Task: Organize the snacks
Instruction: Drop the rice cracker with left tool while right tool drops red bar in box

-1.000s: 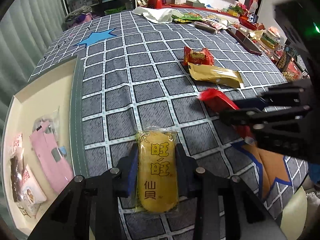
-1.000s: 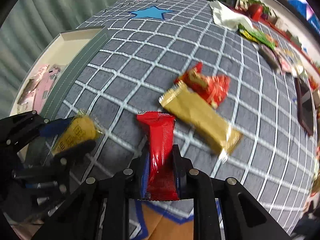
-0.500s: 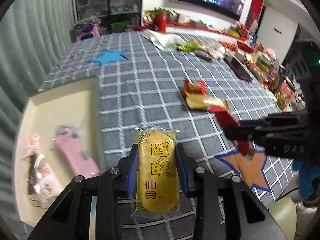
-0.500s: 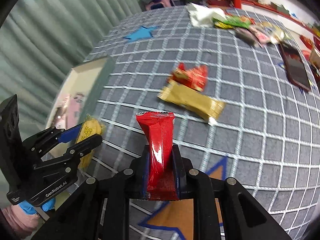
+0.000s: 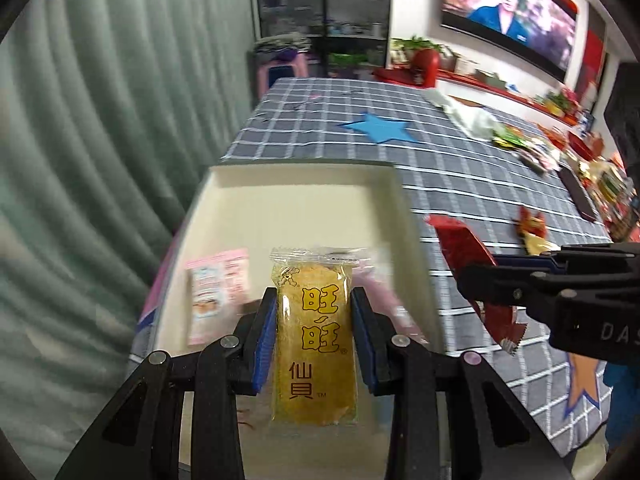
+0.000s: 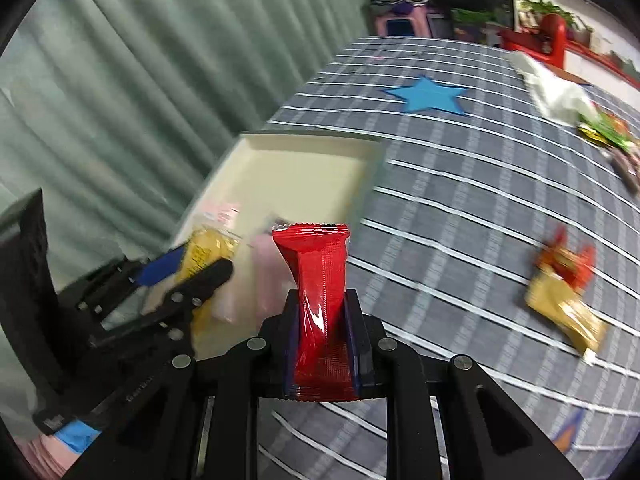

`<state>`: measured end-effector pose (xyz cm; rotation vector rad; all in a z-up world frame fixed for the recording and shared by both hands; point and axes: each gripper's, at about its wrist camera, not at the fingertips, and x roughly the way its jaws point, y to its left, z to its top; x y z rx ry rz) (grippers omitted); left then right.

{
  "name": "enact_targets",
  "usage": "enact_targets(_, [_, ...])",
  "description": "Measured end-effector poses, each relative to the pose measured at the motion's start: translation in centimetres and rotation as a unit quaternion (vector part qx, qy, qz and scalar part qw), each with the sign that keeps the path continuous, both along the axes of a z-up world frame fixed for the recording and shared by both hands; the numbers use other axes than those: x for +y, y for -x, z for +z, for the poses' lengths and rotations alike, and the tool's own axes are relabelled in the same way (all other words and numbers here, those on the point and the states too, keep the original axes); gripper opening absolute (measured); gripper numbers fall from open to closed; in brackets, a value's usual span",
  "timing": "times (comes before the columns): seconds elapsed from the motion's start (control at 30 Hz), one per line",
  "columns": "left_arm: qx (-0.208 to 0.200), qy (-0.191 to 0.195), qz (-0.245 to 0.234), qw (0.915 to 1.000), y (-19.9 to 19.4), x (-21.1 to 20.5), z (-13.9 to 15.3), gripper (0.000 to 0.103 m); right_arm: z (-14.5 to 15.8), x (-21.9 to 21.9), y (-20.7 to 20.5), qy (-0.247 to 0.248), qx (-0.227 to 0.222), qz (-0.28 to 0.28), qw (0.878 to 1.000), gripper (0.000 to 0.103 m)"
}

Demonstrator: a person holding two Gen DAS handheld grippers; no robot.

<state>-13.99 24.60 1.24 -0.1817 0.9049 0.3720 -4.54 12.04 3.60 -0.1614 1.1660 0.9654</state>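
Note:
My left gripper (image 5: 314,300) is shut on a yellow rice-cracker packet (image 5: 314,344) and holds it above the near part of the cream tray (image 5: 296,208). My right gripper (image 6: 323,304) is shut on a red snack packet (image 6: 320,300) and holds it over the tray's right edge (image 6: 372,176). The red packet also shows in the left wrist view (image 5: 468,256), and the left gripper with the yellow packet (image 6: 204,252) shows in the right wrist view. A pink packet (image 5: 218,288) and a pale pink snack (image 6: 268,280) lie in the tray.
A gold packet (image 6: 568,316) and a red wrapped snack (image 6: 564,260) lie on the checked tablecloth (image 6: 460,200) to the right. More snacks (image 5: 532,148), a white cloth (image 5: 468,116) and a dark phone (image 5: 578,196) lie at the far right. Curtains (image 5: 100,160) hang on the left.
Both grippers have swung left with their packets, from over the tablecloth to the tray. The left one now hangs over the tray's inside.

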Motion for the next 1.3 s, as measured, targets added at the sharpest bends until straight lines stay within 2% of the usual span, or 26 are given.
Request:
enact_targets(0.23, [0.014,-0.001,0.018,0.9997,0.1,1.5,-1.6,0.040,-1.2,4.8,0.3,0.014,0.004,0.017,1.000,0.022])
enact_targets(0.27, [0.016,-0.004,0.019,0.9997,0.1,1.5,-1.7,0.043,-1.4,5.2,0.4,0.020,0.003,0.020,1.000,0.022])
enact_targets(0.33, [0.020,-0.010,0.019,0.9996,0.0,1.3,-2.0,0.059,-1.8,5.5,0.3,0.036,-0.005,0.023,0.999,0.023])
enact_targets(0.37, [0.019,-0.012,0.018,0.9996,0.0,1.3,-2.1,0.074,-2.0,5.4,0.4,0.047,-0.015,0.023,0.999,0.031])
enact_targets(0.4, [0.016,-0.015,0.017,0.9996,0.1,1.2,-2.1,0.081,-2.1,5.3,0.4,0.053,-0.024,0.020,0.998,0.058])
enact_targets(0.47, [0.012,-0.020,0.010,0.9997,0.1,0.8,-2.0,0.081,-2.0,4.5,0.1,0.058,-0.043,0.005,0.997,0.093])
enact_targets(0.6, [0.017,-0.018,0.001,0.9997,-0.1,0.4,-2.1,0.081,-1.8,1.7,-1.8,0.075,-0.071,-0.035,0.994,0.093])
enact_targets(0.67, [0.017,-0.016,0.002,0.9997,-0.2,0.3,-2.0,0.081,-1.8,-0.4,-3.7,0.101,-0.096,-0.081,0.987,0.093])
enact_targets(0.77, [0.018,-0.014,0.003,0.9997,-0.2,0.1,-1.8,0.081,-2.4,-3.7,-7.2,0.138,-0.121,-0.168,0.969,0.093])
enact_targets(0.83, [0.018,-0.016,0.004,0.9997,0.0,0.0,-1.7,0.081,-3.3,-6.2,-10.1,0.151,-0.112,-0.228,0.955,0.093])
enact_targets(0.93, [0.020,-0.019,0.001,0.9996,0.2,-0.2,-1.5,0.081,-4.8,-9.3,-13.6,0.163,-0.095,-0.290,0.938,0.093])
enact_targets(1.0, [0.022,-0.024,-0.005,0.9995,0.2,-0.6,-1.4,0.081,-5.9,-10.5,-15.1,0.177,-0.087,-0.312,0.929,0.093])
enact_targets(1.1, [0.021,-0.027,-0.018,0.9992,0.1,-1.6,-1.2,0.081,-7.8,-12.1,-15.6,0.191,-0.054,-0.321,0.926,0.093])
enact_targets(1.17, [0.021,-0.028,-0.031,0.9989,-0.3,-2.6,-1.0,0.081,-8.1,-12.5,-14.6,0.198,-0.070,-0.304,0.929,0.099])
enact_targets(1.3, [0.019,-0.035,-0.066,0.9971,-0.8,-5.0,-0.7,0.081,-8.2,-13.3,-11.2,0.186,-0.070,-0.245,0.949,0.100])
